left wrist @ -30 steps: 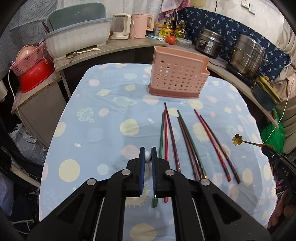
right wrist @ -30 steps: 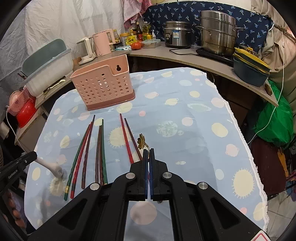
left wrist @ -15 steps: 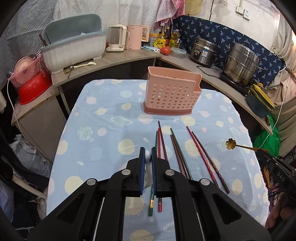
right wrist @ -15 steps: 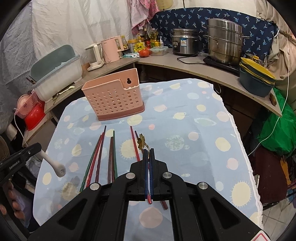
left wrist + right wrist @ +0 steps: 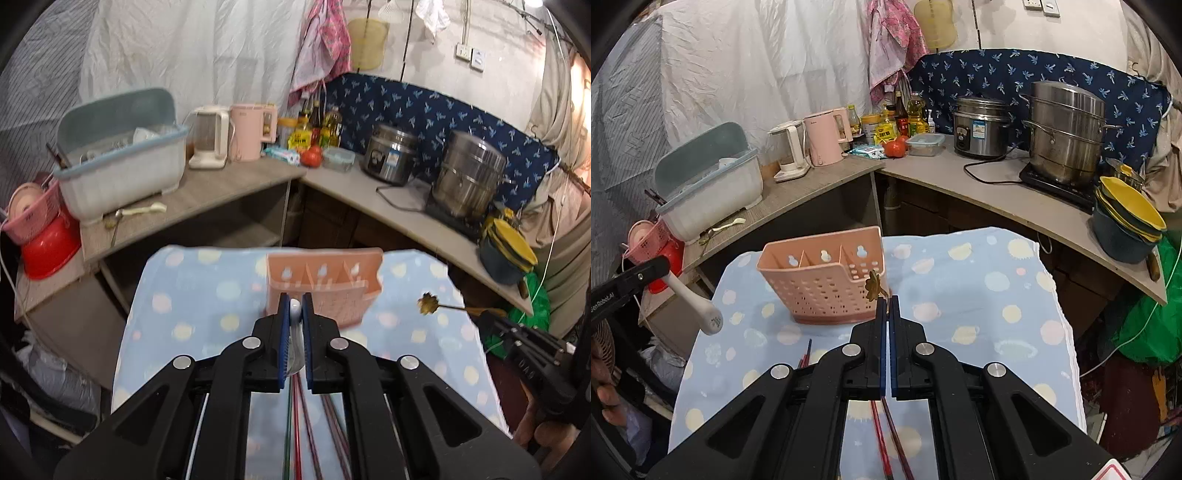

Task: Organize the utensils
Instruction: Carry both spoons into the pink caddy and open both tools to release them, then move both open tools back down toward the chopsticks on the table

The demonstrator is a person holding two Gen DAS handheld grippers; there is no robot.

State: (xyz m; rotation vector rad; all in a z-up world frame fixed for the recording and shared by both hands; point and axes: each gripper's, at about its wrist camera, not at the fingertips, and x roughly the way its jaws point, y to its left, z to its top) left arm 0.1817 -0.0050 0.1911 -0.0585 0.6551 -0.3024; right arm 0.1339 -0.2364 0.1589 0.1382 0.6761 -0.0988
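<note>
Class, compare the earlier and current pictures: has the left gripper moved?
Yes. The left gripper, shut on a white spoon, has risen and gone forward toward the pink basket, which now sits just beyond its tips; the chopsticks now lie beneath it.

Pink caddy [image 5: 827,284], blue spotted cloth [image 5: 979,295], seemingly white spoon [image 5: 696,304].

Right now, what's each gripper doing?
Left gripper: shut on the white spoon.
Right gripper: shut on the gold spoon.
</note>
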